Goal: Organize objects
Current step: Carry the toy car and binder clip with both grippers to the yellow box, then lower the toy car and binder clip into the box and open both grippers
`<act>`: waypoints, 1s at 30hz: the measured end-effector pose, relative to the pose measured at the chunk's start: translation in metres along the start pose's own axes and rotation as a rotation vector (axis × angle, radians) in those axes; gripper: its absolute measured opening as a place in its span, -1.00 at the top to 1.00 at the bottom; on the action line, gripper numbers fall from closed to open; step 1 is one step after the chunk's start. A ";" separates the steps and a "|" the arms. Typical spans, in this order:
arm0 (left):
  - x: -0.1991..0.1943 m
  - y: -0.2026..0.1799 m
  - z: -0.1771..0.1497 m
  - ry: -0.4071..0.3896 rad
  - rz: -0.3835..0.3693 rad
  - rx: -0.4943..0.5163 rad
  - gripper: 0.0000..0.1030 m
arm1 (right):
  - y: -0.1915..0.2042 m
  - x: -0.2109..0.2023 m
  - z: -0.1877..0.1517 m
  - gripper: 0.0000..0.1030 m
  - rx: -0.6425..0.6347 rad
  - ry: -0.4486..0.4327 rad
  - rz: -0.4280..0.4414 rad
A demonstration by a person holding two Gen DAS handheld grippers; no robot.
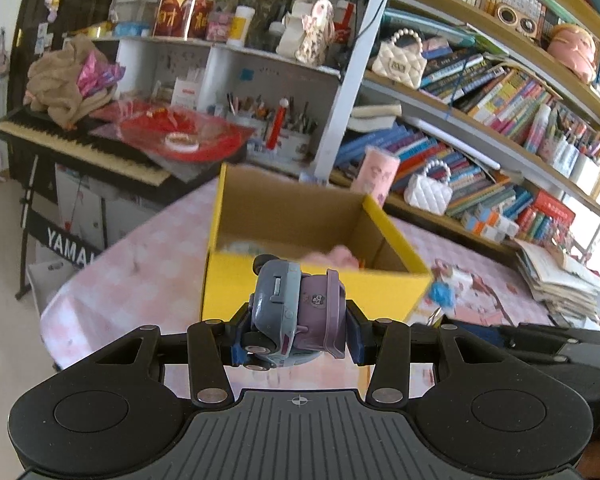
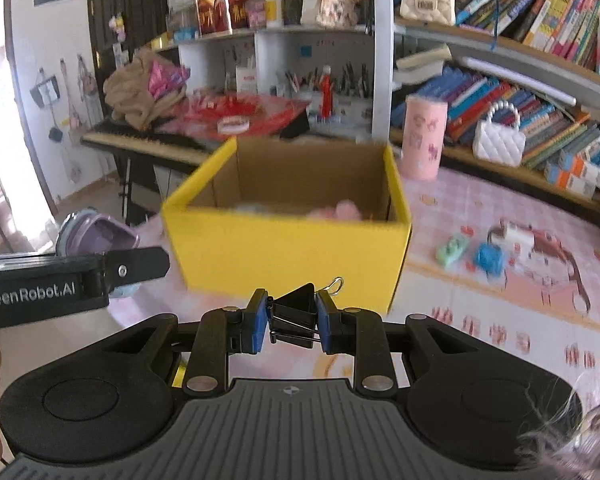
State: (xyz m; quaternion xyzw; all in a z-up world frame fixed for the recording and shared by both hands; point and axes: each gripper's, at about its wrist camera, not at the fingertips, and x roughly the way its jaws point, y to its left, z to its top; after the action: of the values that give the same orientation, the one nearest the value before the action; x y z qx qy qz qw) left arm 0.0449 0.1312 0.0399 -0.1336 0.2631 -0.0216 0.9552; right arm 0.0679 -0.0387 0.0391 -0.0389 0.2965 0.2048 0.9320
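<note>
One toy car (image 1: 296, 312) sat clamped in the left gripper (image 1: 298, 332) at lower centre, and one black binder clip (image 2: 294, 316) was pinched in the right gripper (image 2: 291, 322). One yellow cardboard box (image 2: 288, 256) filled mid-frame ahead of both, pink items inside. Three small toys, green (image 2: 452, 249), blue (image 2: 489, 258) and white (image 2: 516, 236), lay at the box's right on the pink tablecloth (image 2: 480, 312).

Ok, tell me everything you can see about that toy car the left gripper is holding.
The toy car is small, grey-blue in front and dull purple behind, and looks like painted metal or plastic. It has black wheels with pale hubs and a small emblem on the purple part. It is tipped on its side, clamped between the left gripper's blue-padded jaws, which press on both of its flanks. It is held up in the air, just in front of the yellow box.
</note>
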 end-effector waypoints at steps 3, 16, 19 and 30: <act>0.014 -0.004 0.017 -0.028 0.015 0.003 0.15 | -0.012 0.009 0.024 0.54 0.008 -0.045 0.007; 0.105 -0.020 0.051 0.010 0.121 0.023 0.15 | -0.069 0.077 0.098 0.54 0.009 -0.102 0.056; 0.126 -0.020 0.049 0.063 0.142 0.022 0.15 | -0.076 0.098 0.106 0.54 0.015 -0.081 0.079; 0.162 -0.018 0.041 0.198 0.224 0.042 0.14 | -0.063 0.176 0.122 0.54 -0.047 0.085 0.214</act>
State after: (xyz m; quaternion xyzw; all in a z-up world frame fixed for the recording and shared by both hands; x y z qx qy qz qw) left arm 0.2059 0.1055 -0.0025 -0.0804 0.3687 0.0664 0.9237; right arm 0.2890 -0.0095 0.0361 -0.0376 0.3333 0.3083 0.8902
